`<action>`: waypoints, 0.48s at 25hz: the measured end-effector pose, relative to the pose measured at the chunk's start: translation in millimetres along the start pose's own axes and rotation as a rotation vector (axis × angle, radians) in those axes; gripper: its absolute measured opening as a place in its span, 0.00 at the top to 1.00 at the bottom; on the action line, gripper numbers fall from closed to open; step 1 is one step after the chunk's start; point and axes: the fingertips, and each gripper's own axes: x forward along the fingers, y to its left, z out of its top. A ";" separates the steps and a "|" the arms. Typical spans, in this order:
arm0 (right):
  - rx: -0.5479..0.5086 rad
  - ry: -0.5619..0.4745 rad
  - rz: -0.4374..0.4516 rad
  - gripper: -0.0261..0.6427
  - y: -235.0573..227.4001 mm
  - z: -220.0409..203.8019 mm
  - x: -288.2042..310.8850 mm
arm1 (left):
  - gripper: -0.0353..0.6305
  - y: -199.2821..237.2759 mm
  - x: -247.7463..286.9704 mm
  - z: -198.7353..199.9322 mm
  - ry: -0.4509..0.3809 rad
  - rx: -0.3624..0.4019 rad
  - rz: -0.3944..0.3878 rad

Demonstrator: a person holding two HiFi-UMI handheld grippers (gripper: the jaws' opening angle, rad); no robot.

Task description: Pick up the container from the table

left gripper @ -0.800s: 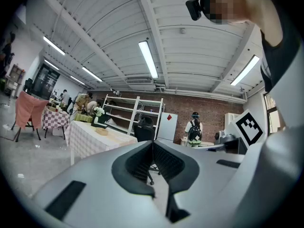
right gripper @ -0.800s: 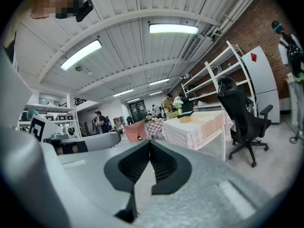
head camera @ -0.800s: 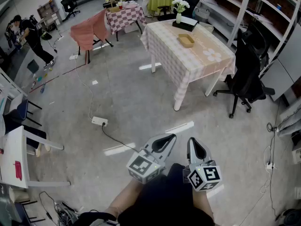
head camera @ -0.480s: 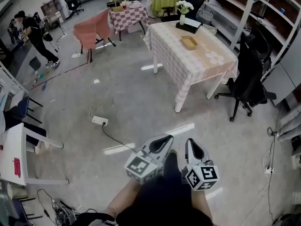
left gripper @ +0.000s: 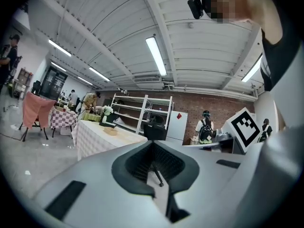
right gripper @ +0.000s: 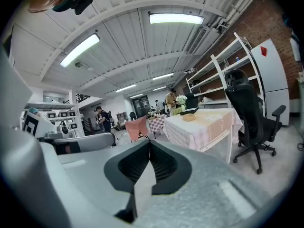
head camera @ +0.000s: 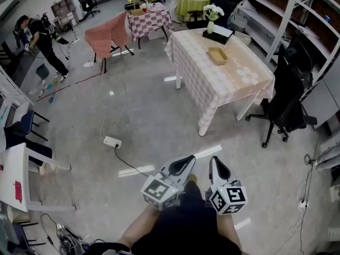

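Note:
The container (head camera: 218, 55) is a small tan tray lying on a table with a pink checked cloth (head camera: 234, 86), far across the floor. It shows small in the left gripper view (left gripper: 110, 131) and in the right gripper view (right gripper: 189, 117). My left gripper (head camera: 188, 158) and right gripper (head camera: 215, 161) are held side by side close to my body, well short of the table. Both are shut with nothing in them. In the left gripper view the left gripper (left gripper: 153, 142) has its jaws closed tip to tip, and so does the right gripper (right gripper: 149, 141) in its own view.
A vase of white flowers (head camera: 212, 14) on a dark tray stands at the table's far end. A black office chair (head camera: 287, 89) is to its right, beside metal shelving (head camera: 297, 15). A power strip (head camera: 112, 141) and cable lie on the floor. A white table (head camera: 16, 179) is at the left.
The table with the container has drifted slightly down and right in the head view. Both grippers stay shut and together in front of my body.

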 end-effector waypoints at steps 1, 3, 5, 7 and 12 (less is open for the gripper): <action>-0.001 0.002 -0.002 0.95 -6.3 2.5 6.9 | 0.93 6.0 7.8 1.1 -0.003 -0.005 0.006; -0.002 0.006 -0.003 0.95 -19.1 8.0 20.5 | 0.93 17.6 24.5 3.0 -0.009 -0.011 0.013; -0.005 0.010 -0.005 0.95 -31.4 13.7 33.7 | 0.93 26.6 41.3 7.1 -0.015 -0.021 0.011; -0.009 0.011 -0.007 0.95 -42.5 19.0 46.2 | 0.93 34.8 57.1 10.1 -0.018 -0.028 0.009; -0.008 0.021 -0.005 0.95 -68.9 25.8 75.4 | 0.93 54.9 92.2 10.0 -0.013 -0.032 0.018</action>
